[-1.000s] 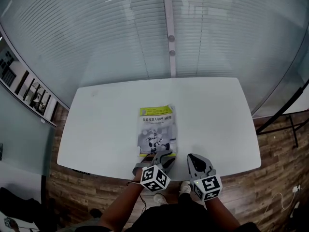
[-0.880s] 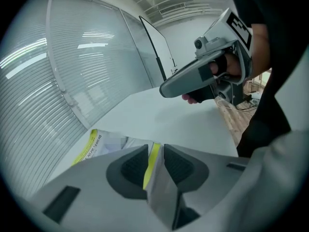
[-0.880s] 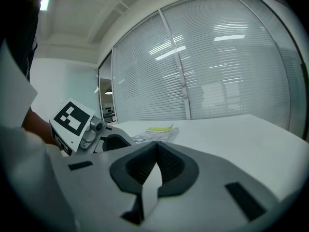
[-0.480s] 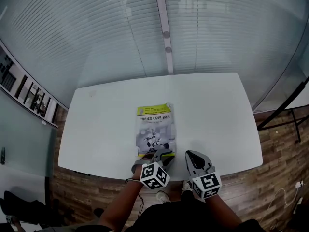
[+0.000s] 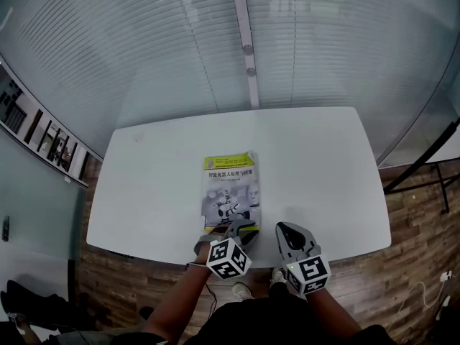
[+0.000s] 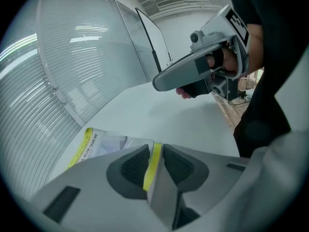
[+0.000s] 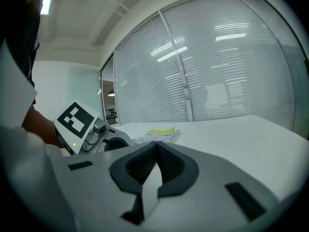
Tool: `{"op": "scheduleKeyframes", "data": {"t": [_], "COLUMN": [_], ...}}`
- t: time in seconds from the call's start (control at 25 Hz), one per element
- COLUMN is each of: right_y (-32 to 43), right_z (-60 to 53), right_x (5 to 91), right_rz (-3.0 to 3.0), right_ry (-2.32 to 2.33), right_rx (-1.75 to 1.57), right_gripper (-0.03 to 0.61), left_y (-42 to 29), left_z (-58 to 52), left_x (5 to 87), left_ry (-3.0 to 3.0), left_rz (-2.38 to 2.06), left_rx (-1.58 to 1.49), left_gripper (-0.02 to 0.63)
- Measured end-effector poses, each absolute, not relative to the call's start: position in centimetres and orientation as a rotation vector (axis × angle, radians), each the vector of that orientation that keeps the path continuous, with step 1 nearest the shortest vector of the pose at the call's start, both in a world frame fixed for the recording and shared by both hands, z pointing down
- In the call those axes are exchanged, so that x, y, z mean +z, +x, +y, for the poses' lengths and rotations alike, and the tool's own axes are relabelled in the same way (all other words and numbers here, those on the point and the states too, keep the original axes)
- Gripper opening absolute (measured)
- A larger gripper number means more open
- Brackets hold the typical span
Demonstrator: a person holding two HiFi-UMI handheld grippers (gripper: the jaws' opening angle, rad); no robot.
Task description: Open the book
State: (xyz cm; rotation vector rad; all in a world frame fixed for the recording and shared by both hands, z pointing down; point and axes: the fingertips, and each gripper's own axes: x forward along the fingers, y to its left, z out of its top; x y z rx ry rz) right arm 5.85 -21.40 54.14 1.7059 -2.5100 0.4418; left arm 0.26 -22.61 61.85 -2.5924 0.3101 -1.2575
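Lying near table [image 5: 316,164] front edge: book [image 5: 231,189]

— What is the person wearing?
— A black top [image 5: 251,323].
— And the tools?
— The left gripper [image 5: 241,228] and right gripper [image 5: 288,230] have grey shells and dark ribbed pads [image 7: 142,167]. Each carries a white cube [image 5: 228,258] with black square markers.
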Motion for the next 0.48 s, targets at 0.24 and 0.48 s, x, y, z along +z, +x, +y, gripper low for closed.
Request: {"op": "scheduleKeyframes", "data": {"t": [0.24,0.48], "right_y": [6.06,5.96], "right_z": [-21.45,-21.76], "right_x": [54.1,54.38], "right_rz": [-2.529,-2.551], "right_ry": [1.675,1.654], "right_rx": [0.46,0.468], "right_gripper": [0.006,0.006], "left_y": [0.31,0.11], "left_z": [-22.54,-22.16], "left_x": [61.86,61.35], "left_ry": [-2.59,-2.662], "left_rz": [0.331,0.364], "left_rx": [-1.26,-1.19], "left_gripper": [0.104,0.06]}}
